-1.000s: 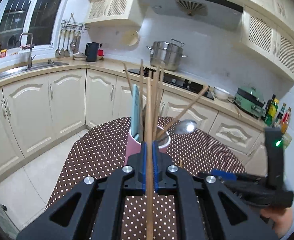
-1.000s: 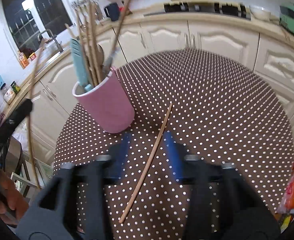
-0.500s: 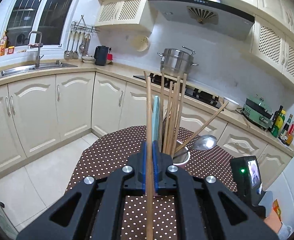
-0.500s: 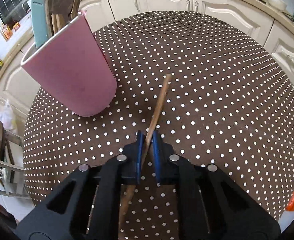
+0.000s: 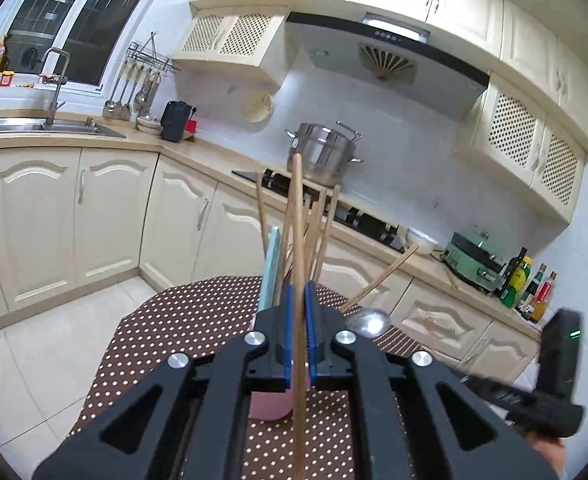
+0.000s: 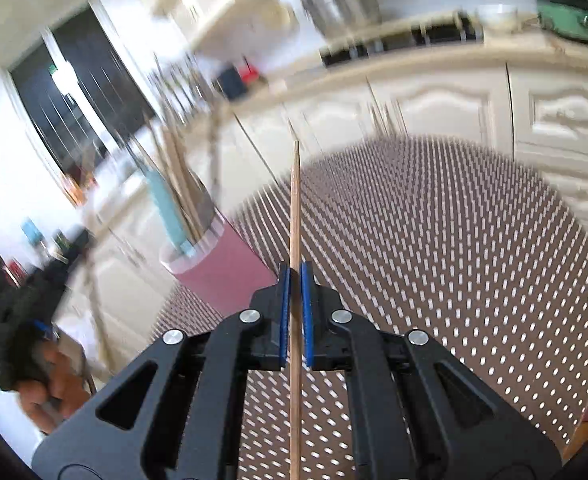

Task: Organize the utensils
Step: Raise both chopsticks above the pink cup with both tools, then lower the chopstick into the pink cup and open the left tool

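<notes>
My left gripper [image 5: 298, 300] is shut on a wooden chopstick [image 5: 296, 232] that stands upright between its blue pads. Just beyond it sits the pink cup [image 5: 269, 404], holding several chopsticks, a pale blue handle [image 5: 270, 264] and a metal spoon [image 5: 368, 322]. In the blurred right wrist view my right gripper [image 6: 295, 280] is shut on another wooden chopstick [image 6: 295, 208], lifted off the dotted tablecloth [image 6: 434, 264]. The pink cup [image 6: 221, 268] lies ahead and to its left. The left gripper [image 6: 25, 320] and the hand holding it show at that view's left edge.
The round table with its brown dotted cloth [image 5: 181, 320] stands in a kitchen with cream cabinets. A stove with a steel pot [image 5: 326, 152] and a sink [image 5: 33, 126] line the counter. Bottles [image 5: 534, 288] stand at the far right.
My right gripper shut on the chopstick that lay on the cloth and lifted it, swinging up. My left gripper, still holding its chopstick, drifted slightly and tilted upward.
</notes>
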Tool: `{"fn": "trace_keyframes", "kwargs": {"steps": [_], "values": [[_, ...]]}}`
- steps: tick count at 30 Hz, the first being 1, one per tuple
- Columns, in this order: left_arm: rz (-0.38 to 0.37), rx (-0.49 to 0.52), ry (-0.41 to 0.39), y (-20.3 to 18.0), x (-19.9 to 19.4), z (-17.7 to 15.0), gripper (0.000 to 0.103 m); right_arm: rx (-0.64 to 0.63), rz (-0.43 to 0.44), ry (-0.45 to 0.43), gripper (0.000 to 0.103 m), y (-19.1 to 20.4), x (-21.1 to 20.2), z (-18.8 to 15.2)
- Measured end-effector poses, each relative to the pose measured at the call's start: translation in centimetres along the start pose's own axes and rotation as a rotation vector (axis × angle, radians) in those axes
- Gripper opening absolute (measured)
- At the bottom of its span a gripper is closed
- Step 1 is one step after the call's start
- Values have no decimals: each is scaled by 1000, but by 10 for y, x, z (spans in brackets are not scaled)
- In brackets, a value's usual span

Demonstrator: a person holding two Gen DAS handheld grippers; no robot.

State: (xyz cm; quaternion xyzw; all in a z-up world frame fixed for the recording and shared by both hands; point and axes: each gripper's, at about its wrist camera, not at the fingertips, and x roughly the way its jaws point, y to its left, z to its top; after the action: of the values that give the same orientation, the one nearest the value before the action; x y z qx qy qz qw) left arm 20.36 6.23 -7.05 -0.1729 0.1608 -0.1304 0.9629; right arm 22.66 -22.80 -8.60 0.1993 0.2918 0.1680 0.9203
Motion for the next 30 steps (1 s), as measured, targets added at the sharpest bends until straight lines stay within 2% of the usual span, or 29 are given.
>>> {"fn": "trace_keyframes", "kwargs": {"steps": [2,5,9,14,19,25,30], "values": [[-13,-9,-14,-1,2,1,6,-26,30,-95,6,13,-18,8],[-30,-7,-32,-4,9,4,6,-64,90,-192,6,32,-29,18],[-46,4,-57,-9,19,9,6,-142,139,-282,6,66,-20,29],[-56,20,-109,-10,31,14,6,-195,160,-391,6,91,-6,37],[-80,22,-230,-8,37,15,6,-223,167,-465,6,97,18,41],[-80,-20,-369,-6,44,21,6,-220,181,-513,6,99,38,44],[-57,18,-419,-14,56,22,6,-194,196,-548,6,97,46,49]]}}
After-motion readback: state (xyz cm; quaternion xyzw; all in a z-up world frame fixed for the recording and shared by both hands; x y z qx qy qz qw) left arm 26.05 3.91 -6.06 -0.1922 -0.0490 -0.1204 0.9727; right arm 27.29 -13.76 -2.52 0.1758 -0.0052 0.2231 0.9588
